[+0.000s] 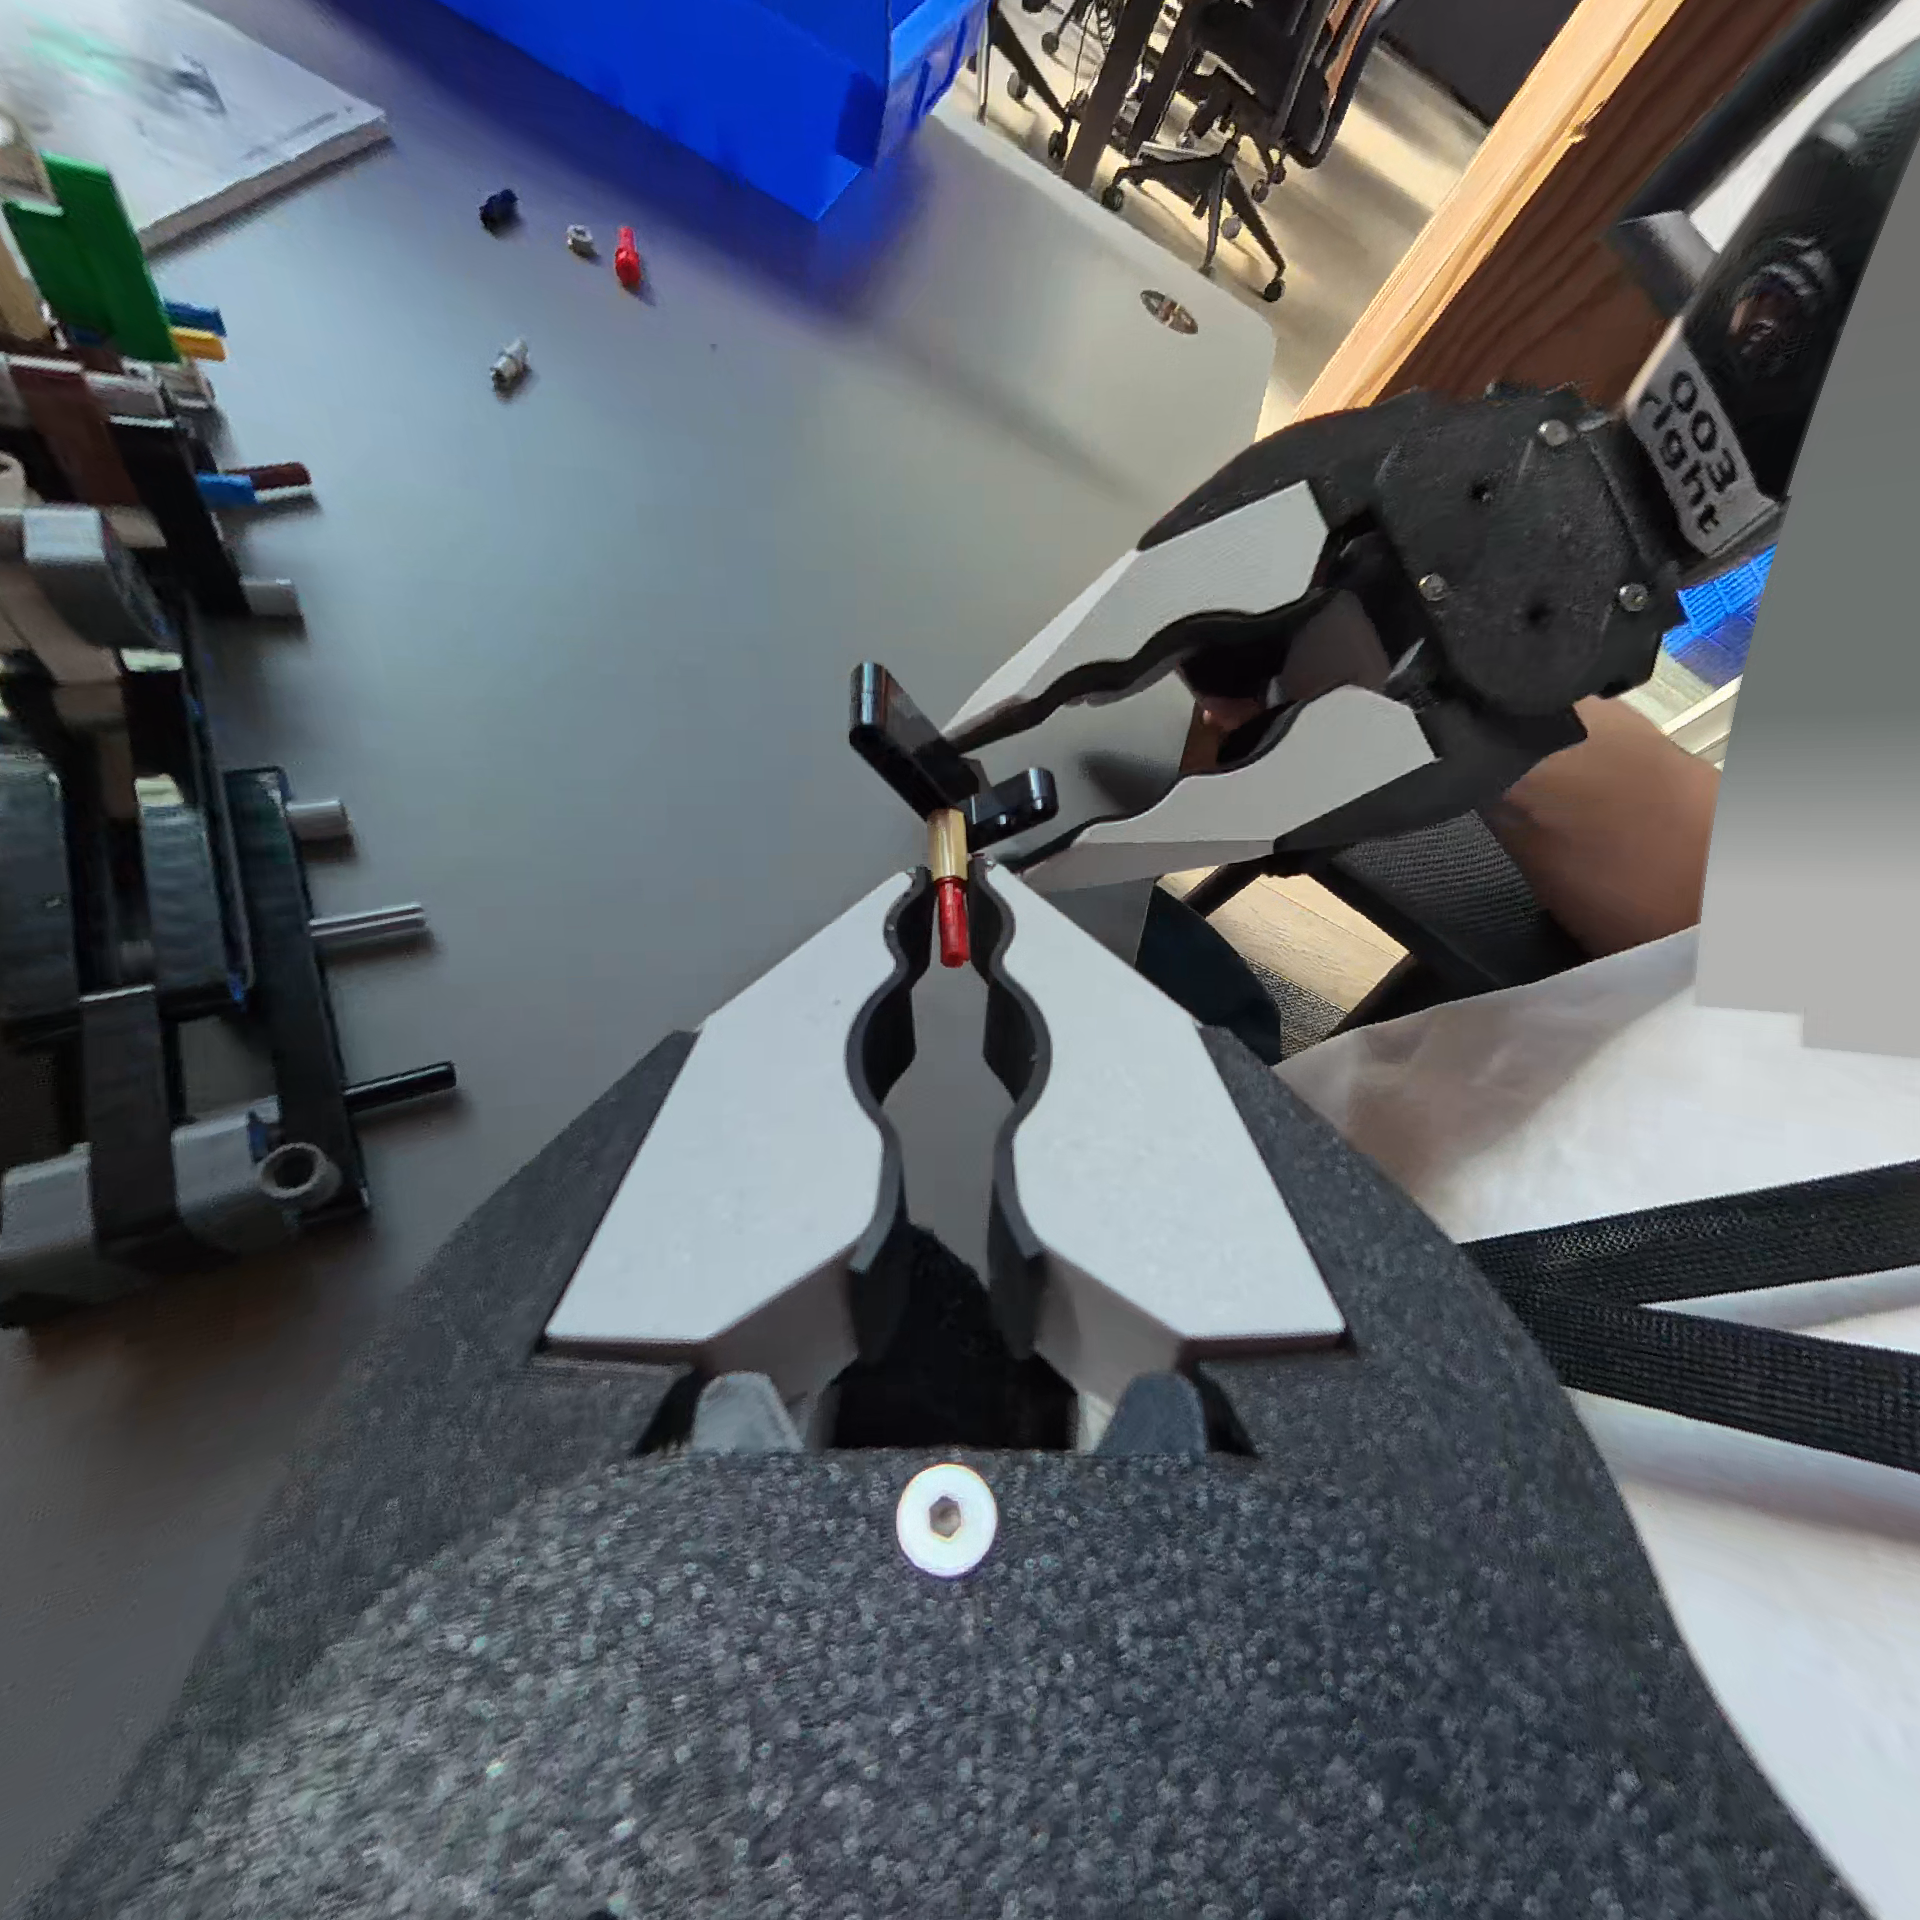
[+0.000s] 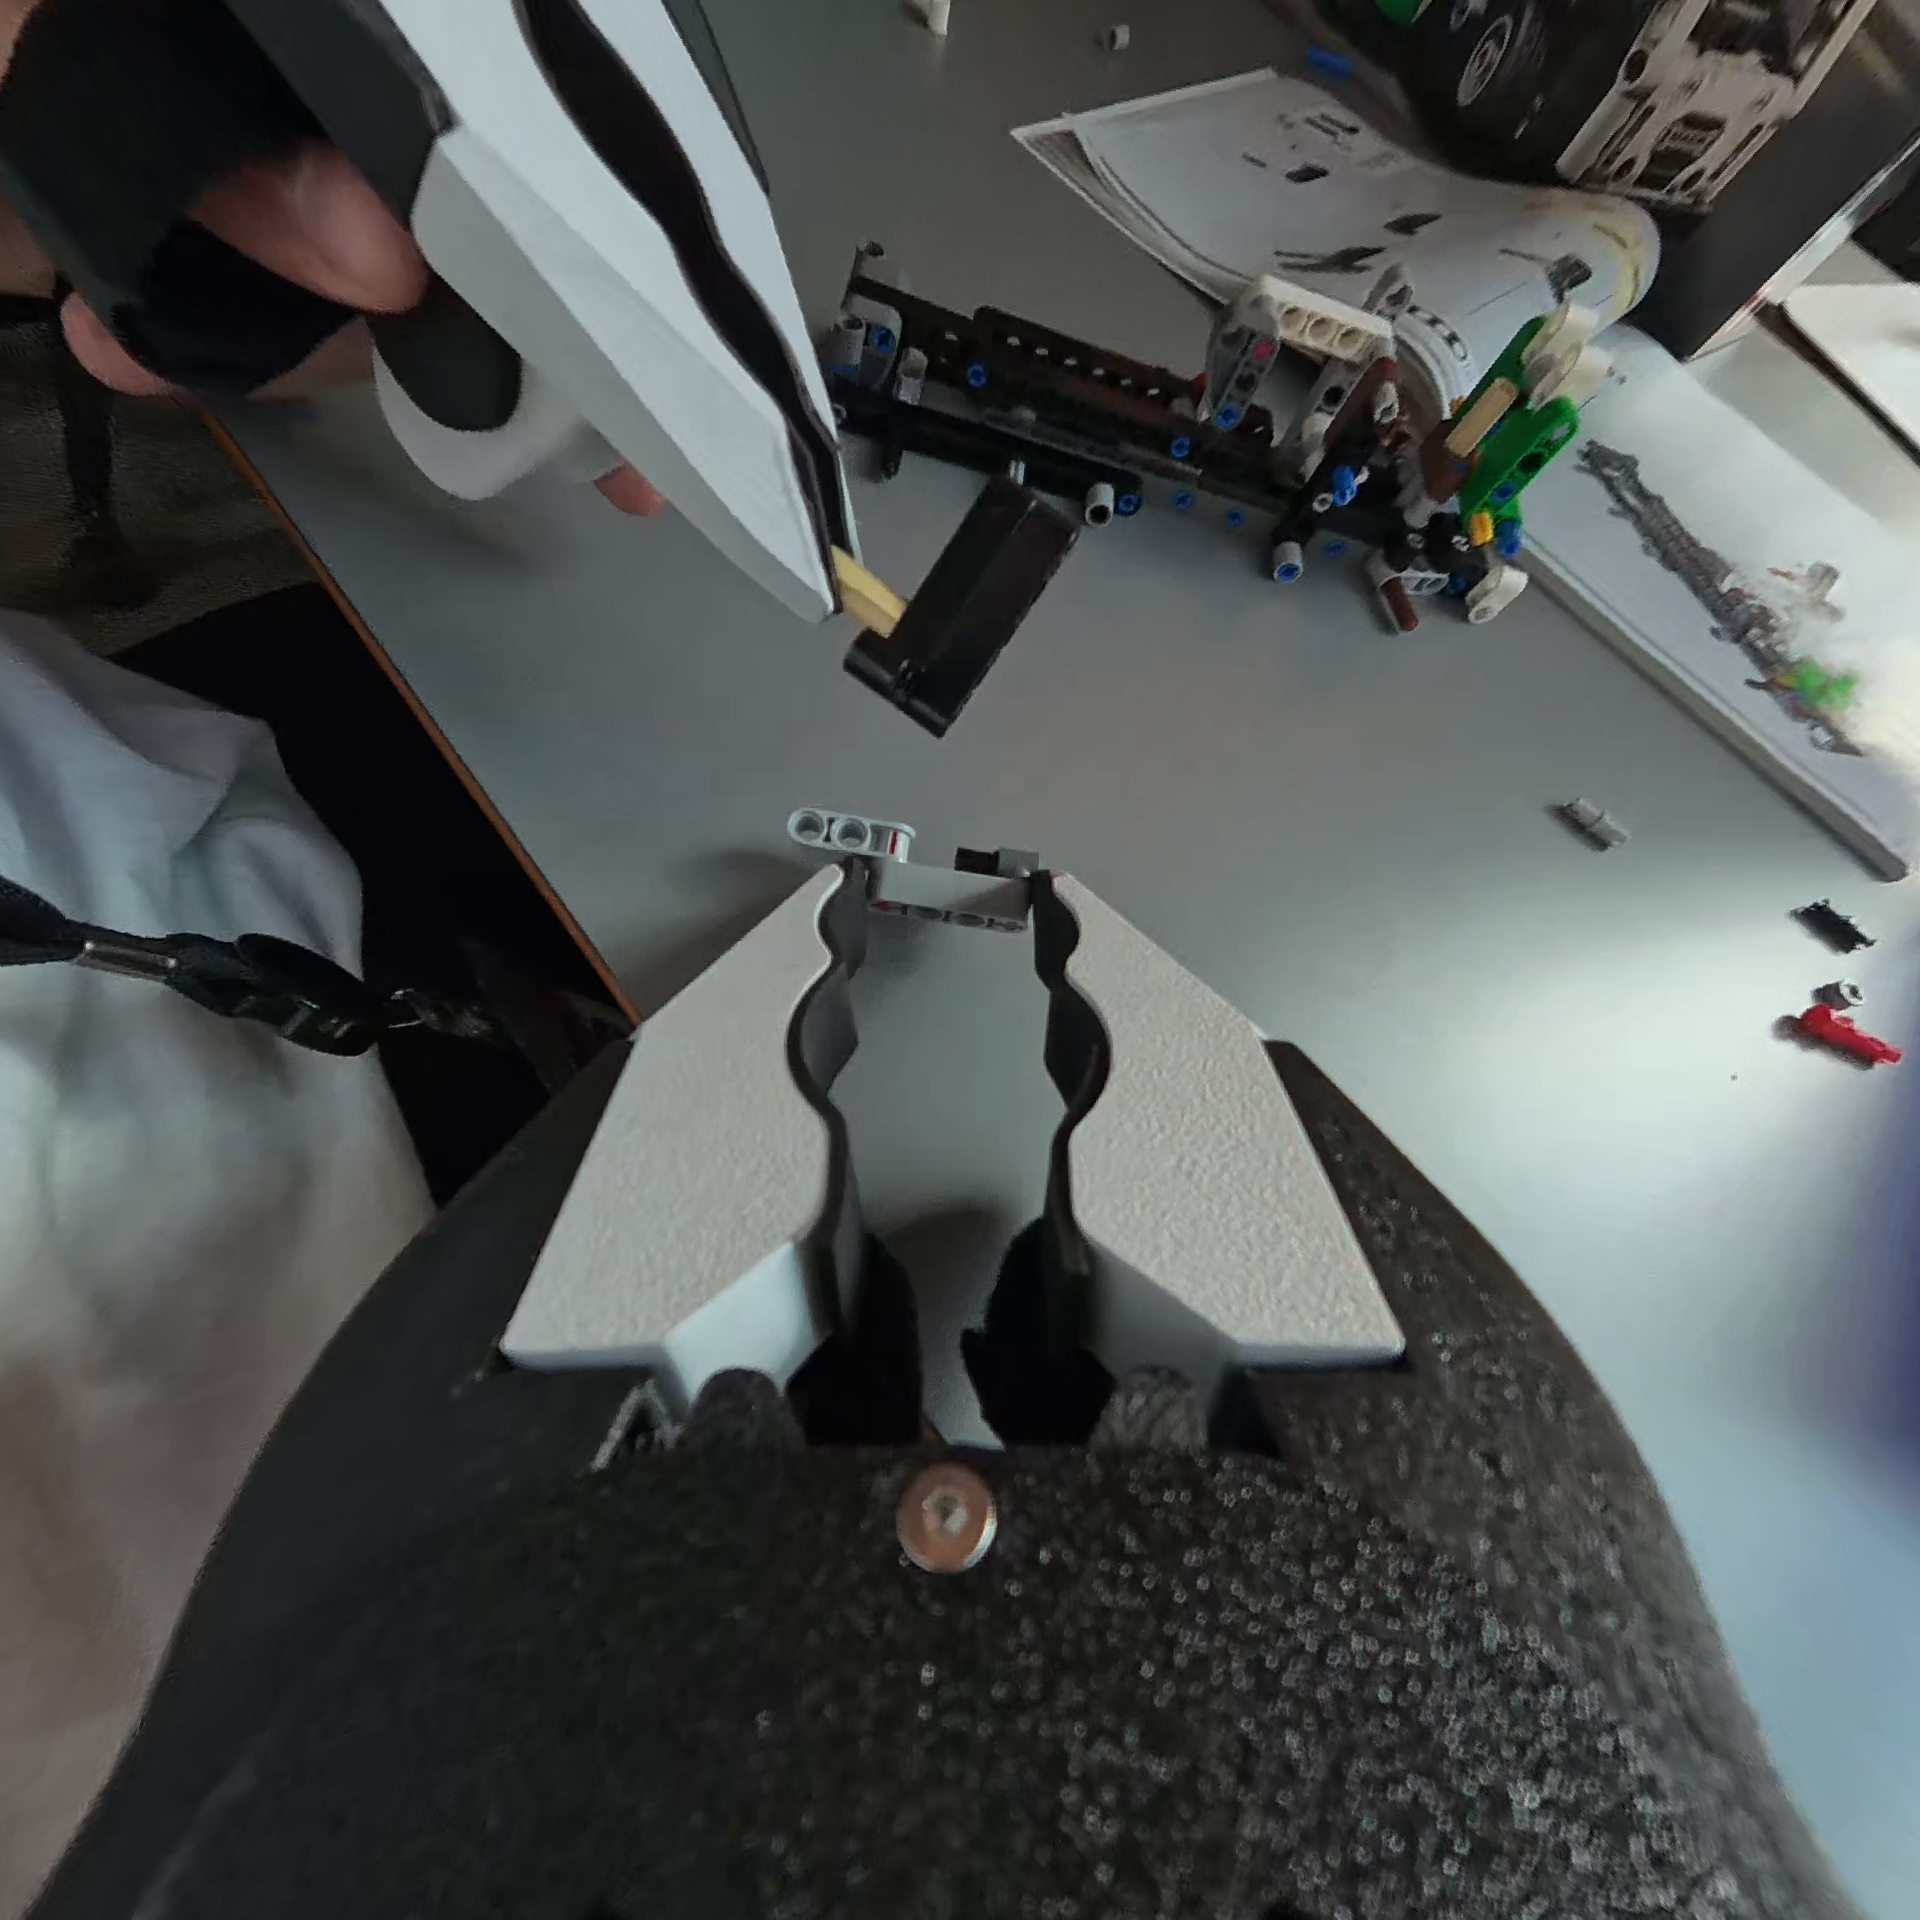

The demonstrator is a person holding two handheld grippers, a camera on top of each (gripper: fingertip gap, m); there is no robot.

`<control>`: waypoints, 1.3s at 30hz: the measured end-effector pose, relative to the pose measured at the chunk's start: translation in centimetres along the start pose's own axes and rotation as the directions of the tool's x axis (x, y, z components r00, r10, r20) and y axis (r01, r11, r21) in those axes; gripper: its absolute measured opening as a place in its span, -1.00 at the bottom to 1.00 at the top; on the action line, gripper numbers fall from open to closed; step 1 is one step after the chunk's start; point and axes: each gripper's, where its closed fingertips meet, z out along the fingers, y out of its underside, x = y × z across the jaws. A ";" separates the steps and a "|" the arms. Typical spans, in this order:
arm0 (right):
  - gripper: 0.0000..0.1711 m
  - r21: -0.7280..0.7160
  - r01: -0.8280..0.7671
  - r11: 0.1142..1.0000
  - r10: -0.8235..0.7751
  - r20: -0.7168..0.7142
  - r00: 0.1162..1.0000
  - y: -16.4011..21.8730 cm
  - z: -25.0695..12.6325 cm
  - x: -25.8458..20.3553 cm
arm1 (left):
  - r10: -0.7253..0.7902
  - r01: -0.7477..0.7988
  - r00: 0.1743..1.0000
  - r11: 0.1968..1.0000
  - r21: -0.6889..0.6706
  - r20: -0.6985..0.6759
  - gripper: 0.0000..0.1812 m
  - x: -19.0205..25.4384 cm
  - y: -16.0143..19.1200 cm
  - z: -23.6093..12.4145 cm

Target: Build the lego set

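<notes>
My left gripper (image 1: 951,883) is shut on a small red and tan pin (image 1: 949,914) and holds it in the air. A black flat piece (image 1: 902,717) sits on the pin's far end. In the right wrist view the left gripper (image 2: 831,582) comes in from the upper left with the tan pin (image 2: 868,601) and the black piece (image 2: 966,613). My right gripper (image 2: 945,883) is shut on a small grey beam piece (image 2: 940,891) with round holes. In the left wrist view the right gripper (image 1: 992,800) is right beside the black piece, almost touching it.
The partly built model (image 2: 1195,436) lies on the grey table (image 2: 1299,935), at the left in the left wrist view (image 1: 156,831). An open instruction booklet (image 2: 1351,177) and a box (image 2: 1662,94) lie behind it. Loose small pieces (image 2: 1839,1034) lie to the right. A blue bin (image 1: 727,83) stands at the back. Spacing between my two grippers at the tips: around 5 cm.
</notes>
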 end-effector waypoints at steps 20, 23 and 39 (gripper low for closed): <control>-0.81 0.204 -0.657 0.726 0.312 0.754 0.579 -7.8 -5.4 -1.6 | 0.199 -0.144 0.954 0.960 0.242 -0.222 -0.96 4.3 -3.0 -2.3; -0.77 0.169 -0.674 0.719 0.320 0.780 0.538 -8.0 -5.4 -1.9 | 0.196 -0.142 0.953 0.962 0.233 -0.231 -0.96 4.4 -2.8 -2.2; -0.93 0.137 -0.624 0.769 0.252 0.832 0.494 -8.6 -5.3 -1.8 | 0.058 0.039 0.883 0.980 0.195 -0.466 -0.68 4.6 -5.3 -2.8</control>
